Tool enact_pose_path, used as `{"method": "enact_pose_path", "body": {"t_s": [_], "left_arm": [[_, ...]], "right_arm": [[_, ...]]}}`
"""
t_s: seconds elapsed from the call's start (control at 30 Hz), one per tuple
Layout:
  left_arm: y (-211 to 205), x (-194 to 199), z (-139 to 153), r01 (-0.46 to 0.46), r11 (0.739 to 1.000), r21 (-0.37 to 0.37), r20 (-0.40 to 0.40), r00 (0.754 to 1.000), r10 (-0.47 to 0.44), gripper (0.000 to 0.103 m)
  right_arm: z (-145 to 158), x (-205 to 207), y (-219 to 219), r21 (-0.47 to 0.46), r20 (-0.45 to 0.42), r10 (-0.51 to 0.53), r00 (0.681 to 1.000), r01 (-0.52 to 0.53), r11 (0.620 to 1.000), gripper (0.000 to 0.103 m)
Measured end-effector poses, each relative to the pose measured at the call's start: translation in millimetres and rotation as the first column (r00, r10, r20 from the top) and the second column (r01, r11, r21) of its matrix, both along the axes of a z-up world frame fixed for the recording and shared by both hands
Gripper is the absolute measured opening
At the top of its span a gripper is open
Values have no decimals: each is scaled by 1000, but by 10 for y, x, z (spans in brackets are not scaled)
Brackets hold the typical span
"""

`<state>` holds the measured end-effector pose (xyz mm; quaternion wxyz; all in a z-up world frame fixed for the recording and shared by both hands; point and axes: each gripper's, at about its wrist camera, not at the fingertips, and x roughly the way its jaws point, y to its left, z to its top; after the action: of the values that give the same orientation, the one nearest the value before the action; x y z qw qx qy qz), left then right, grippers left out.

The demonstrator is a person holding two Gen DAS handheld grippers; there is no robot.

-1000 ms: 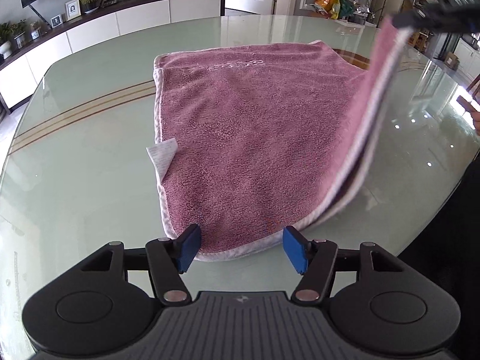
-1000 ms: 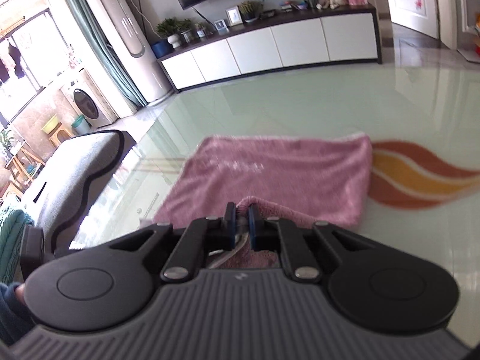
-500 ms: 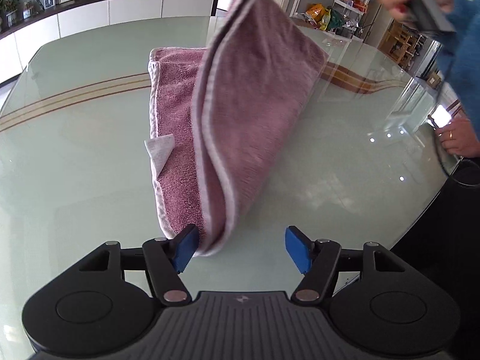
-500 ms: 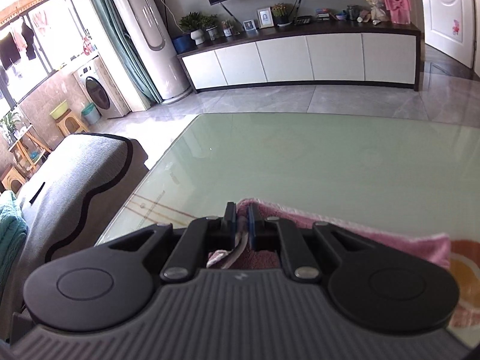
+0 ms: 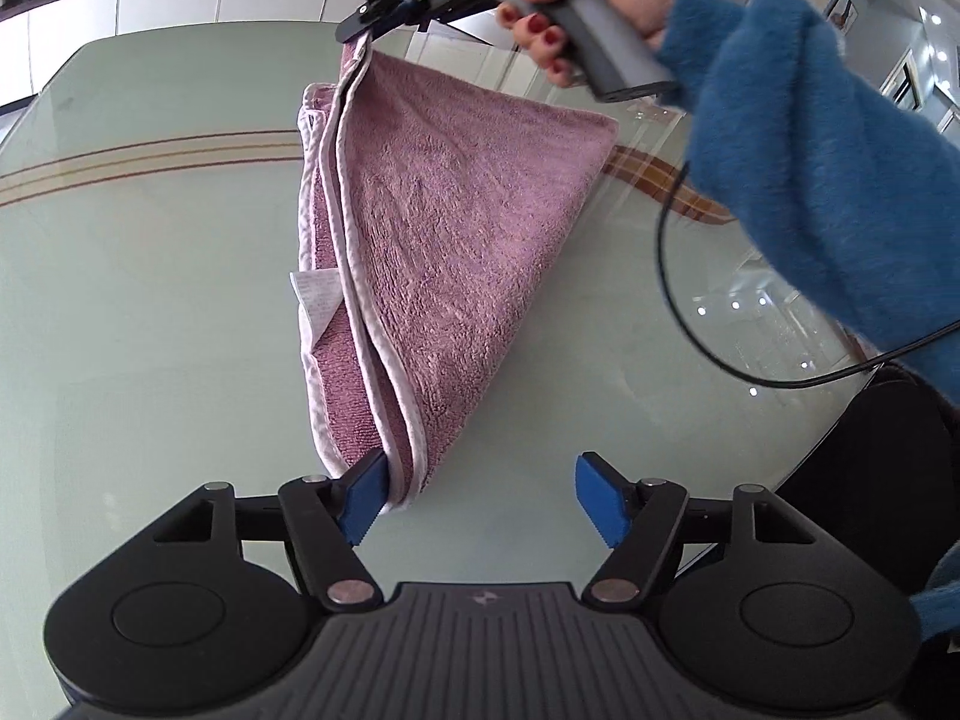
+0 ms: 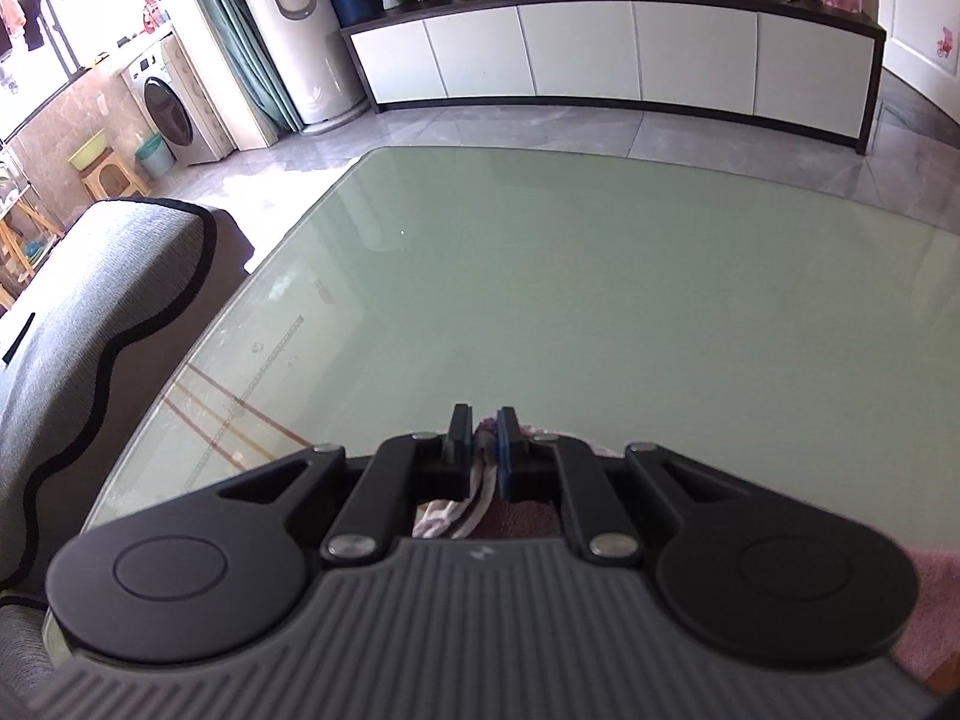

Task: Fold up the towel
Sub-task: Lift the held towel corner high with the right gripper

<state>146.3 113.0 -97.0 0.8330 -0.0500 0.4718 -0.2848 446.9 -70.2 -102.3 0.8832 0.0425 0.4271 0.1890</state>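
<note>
Soft, limp pink towel (image 5: 432,252) hangs over table (image 5: 150,300): right gripper (image 6: 481,444) pinches its hemmed corner; left gripper (image 5: 474,492) fingers just widening, gripping nothing; hem's best hold.

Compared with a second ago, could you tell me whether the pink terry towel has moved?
Yes: the right gripper has swung the pink terry towel's edge leftward across the glass table.

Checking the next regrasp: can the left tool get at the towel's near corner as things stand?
Probably yes. The left tool is open, its jaws having just widened, and the towel's near corner already sits against its left pad with nothing between. The right tool holds the far corner up.
</note>
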Motion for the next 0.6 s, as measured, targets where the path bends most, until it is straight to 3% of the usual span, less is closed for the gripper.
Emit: {"method": "enact_pose_path", "body": {"t_s": [0.3,0.4,0.47,0.53,0.6], "left_arm": [[40,38,-5,-7,999,-34,-20,1000,7,76],[47,42,-7,-19,999,-40,-26,1000,18,76],[57,38,-8,-30,998,-47,-27,999,29,76],[66,39,-7,-36,998,-52,-31,999,35,76],[78,46,-8,-46,997,-61,-37,998,44,76]], "right_arm": [[-116,38,31,17,13,22,1000,-23,1000,10],[-98,91,49,49,21,26,999,-27,998,22],[-21,78,-1,115,35,12,999,-16,993,40],[79,41,-61,175,49,4,999,-12,984,43],[194,-39,-119,157,61,12,998,-22,987,43]]}}
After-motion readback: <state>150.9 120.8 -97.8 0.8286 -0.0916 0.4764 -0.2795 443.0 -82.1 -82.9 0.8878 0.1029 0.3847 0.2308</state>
